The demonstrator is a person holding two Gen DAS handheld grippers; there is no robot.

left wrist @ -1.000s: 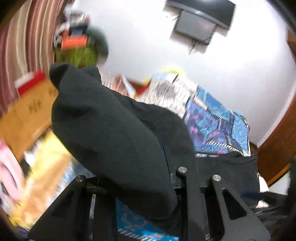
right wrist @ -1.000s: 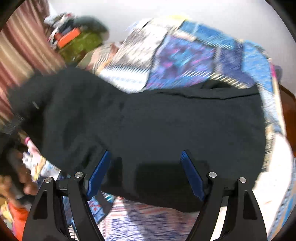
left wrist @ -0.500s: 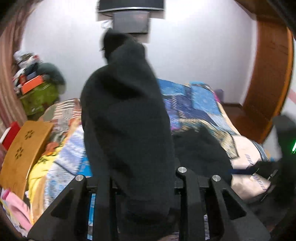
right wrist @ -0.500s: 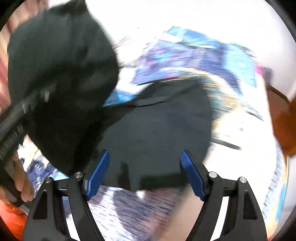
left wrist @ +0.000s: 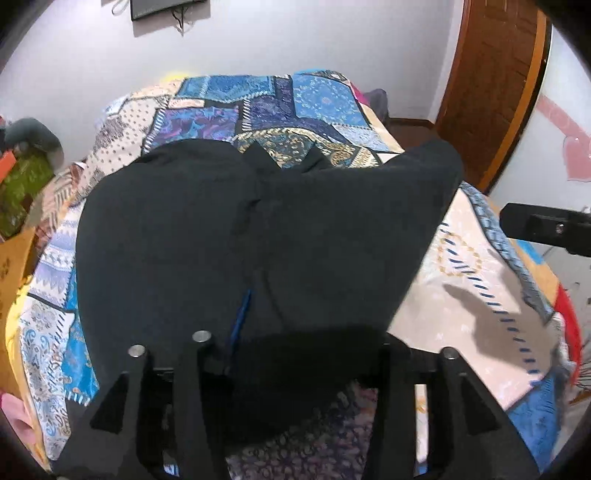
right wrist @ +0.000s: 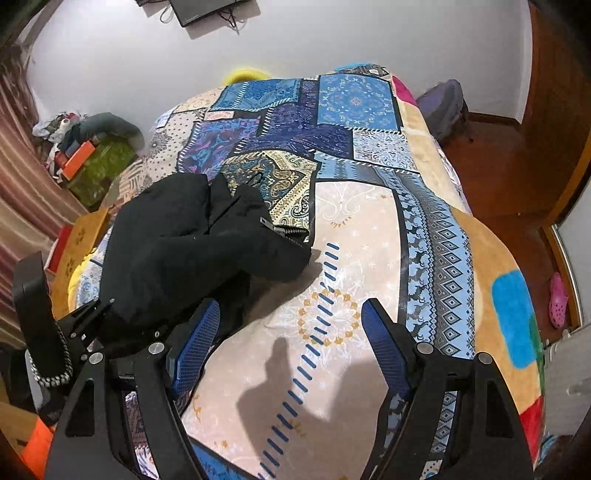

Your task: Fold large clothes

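Note:
A black zip-up jacket (left wrist: 258, 229) lies bunched on the patchwork bedspread (left wrist: 325, 99), one part folded across the rest. Its near edge drapes over my left gripper (left wrist: 295, 332), whose jaws are opening. The cloth still lies between them and hides the fingertips; only a sliver of a blue pad (left wrist: 240, 314) shows. In the right wrist view the jacket (right wrist: 192, 251) sits at the left, its zipper (right wrist: 284, 232) showing. My right gripper (right wrist: 291, 332) hangs open over bare bedspread (right wrist: 362, 221) to the right of the jacket, holding nothing.
A wooden door (left wrist: 491, 74) stands at the right and a screen (right wrist: 207, 9) hangs on the far wall. Boxes and clutter (right wrist: 92, 147) pile up left of the bed. A pink shoe (right wrist: 557, 295) lies on the floor at the right.
The left gripper swung the raised black sleeve down onto the jacket on the bed, and its jaws widened. The right gripper moved right, off the jacket, staying open.

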